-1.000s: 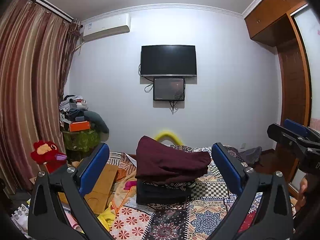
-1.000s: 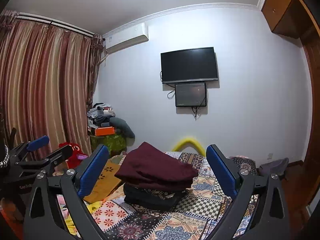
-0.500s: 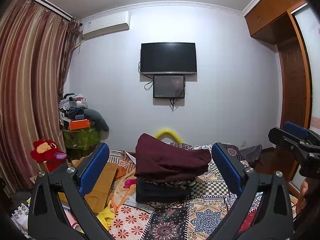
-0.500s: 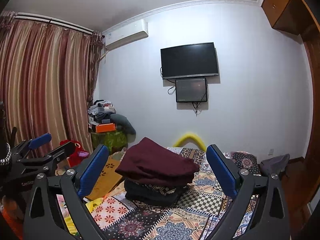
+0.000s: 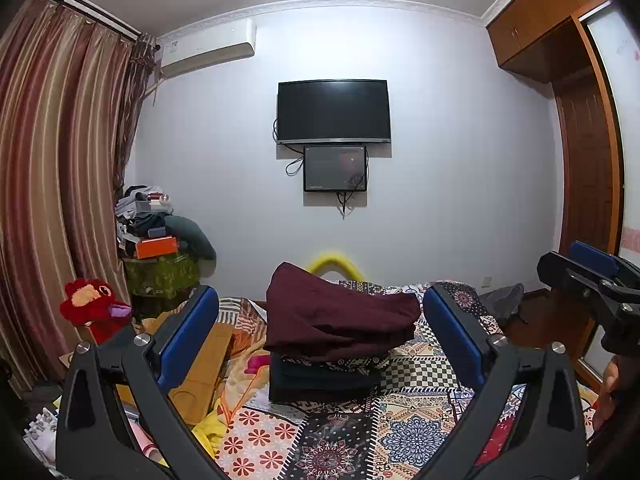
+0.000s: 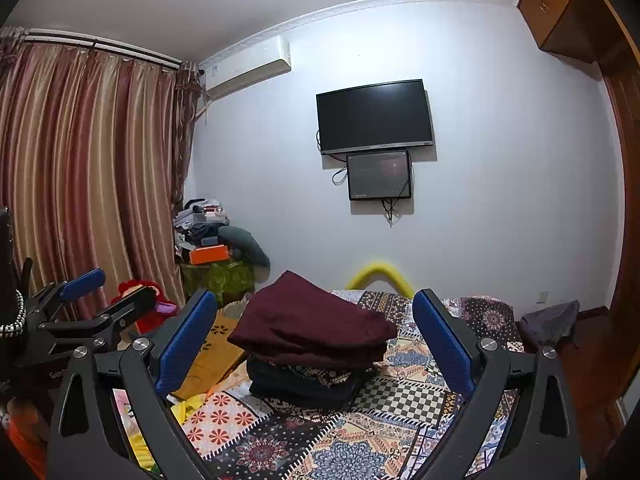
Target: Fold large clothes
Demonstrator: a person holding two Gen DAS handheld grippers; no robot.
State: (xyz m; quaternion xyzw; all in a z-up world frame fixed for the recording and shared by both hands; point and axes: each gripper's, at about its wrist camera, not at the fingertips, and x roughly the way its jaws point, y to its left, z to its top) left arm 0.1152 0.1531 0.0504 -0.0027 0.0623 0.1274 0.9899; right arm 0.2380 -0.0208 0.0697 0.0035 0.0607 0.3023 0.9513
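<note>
Two grippers: both are held up above the bed, level with each other, facing the far wall.
Left gripper (image 5: 320,336): its blue-padded fingers stand wide apart with nothing between them; it also shows at the left edge of the right wrist view (image 6: 92,300).
Right gripper (image 6: 316,340): its fingers are likewise spread wide and hold nothing; it appears at the right edge of the left wrist view (image 5: 588,276).
Hand (image 5: 608,388): part of a person's hand shows low at the right edge of the left wrist view, under the right gripper.
Maroon garment (image 5: 336,316): folded, it lies on top of the pile in the middle of the bed, its far left corner lifted into a hump.
Patterned garment (image 5: 332,360): a thin folded layer directly under the maroon one.
Dark garment (image 5: 320,380): folded, at the bottom of the pile, resting on the bedspread.
Bedspread (image 5: 400,428): a patchwork of flowers, checks and medallions covering the bed.
Yellow tube (image 5: 336,262): an arch rising just behind the pile at the far end of the bed.
Red plush toy (image 5: 94,308): beside the bed on the left, near the curtain.
Curtain (image 5: 52,184): striped, filling the left side.
Television (image 5: 334,111): dark, on the far wall, with a smaller screen (image 5: 335,168) mounted just below it.
Air conditioner (image 5: 208,46): high on the wall near the curtain.
Wardrobe (image 5: 580,128): brown wood, along the right side.
Clutter pile (image 5: 156,232): clothes and an orange box stacked in the left corner.
</note>
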